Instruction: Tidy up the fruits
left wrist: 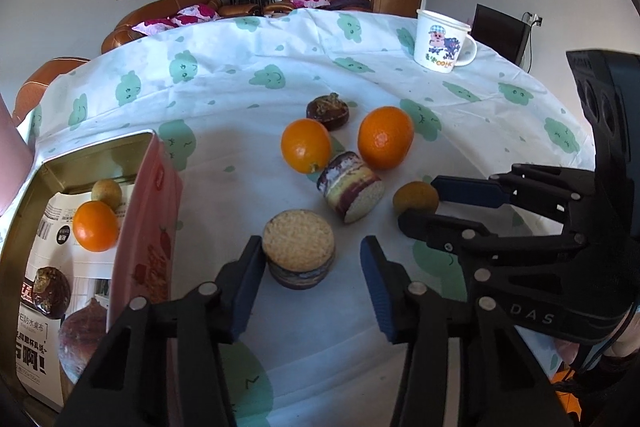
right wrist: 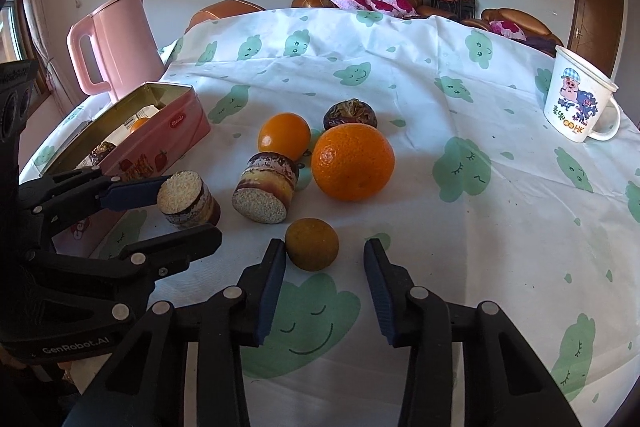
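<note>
My left gripper (left wrist: 312, 259) is open around a layered cake piece (left wrist: 299, 247) standing on the cloth; its left pad is at the cake's side. My right gripper (right wrist: 325, 263) is open around a small olive-brown fruit (right wrist: 311, 243), also seen in the left wrist view (left wrist: 415, 198). Two oranges (left wrist: 306, 145) (left wrist: 385, 137), a dark mangosteen (left wrist: 328, 111) and a second cake piece (left wrist: 352, 187) lying on its side sit in the middle. The pink tin (left wrist: 150, 227) at left holds an orange (left wrist: 95, 225) and a small brown fruit (left wrist: 106, 193).
A white cartoon mug (right wrist: 580, 101) stands at the far right. A pink kettle (right wrist: 114, 45) stands behind the tin. The table (right wrist: 480, 227) has a white cloth with green clouds. Sofas and a door are behind.
</note>
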The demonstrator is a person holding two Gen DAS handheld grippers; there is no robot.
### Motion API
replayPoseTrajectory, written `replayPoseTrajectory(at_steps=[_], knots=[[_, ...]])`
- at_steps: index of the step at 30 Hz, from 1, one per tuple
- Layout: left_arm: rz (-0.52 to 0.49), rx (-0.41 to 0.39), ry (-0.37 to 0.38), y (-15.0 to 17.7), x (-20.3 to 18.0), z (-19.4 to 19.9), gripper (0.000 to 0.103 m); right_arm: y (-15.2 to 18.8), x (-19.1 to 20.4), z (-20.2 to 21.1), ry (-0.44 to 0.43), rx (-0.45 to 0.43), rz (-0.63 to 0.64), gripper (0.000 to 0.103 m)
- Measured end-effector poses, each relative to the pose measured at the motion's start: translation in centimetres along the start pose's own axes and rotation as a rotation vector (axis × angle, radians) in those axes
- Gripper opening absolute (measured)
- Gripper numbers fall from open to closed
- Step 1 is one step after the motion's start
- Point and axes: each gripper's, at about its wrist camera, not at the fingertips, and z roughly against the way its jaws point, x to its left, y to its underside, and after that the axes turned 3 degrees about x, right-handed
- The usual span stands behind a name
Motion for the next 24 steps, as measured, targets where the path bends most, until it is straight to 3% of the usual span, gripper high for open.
replayPoseTrajectory(at_steps=[2, 13, 24], knots=[[0.002, 0.000, 0.014, -0.1, 0.1, 0.0, 0.037, 0.0, -0.1, 0.1, -0.007, -0.004, -0.001, 0.028], [0.009, -0.099, 0.079, 0.9, -0.4, 1.6, 0.037, 0.2, 0.1, 1.4, -0.038, -0.076, 0.013, 0.028], [0.047, -0.240, 0.034, 1.5, 0.0, 3.8, 0.037, 0.6, 0.6, 3.0, -0.032, -0.175, 0.036, 0.028]])
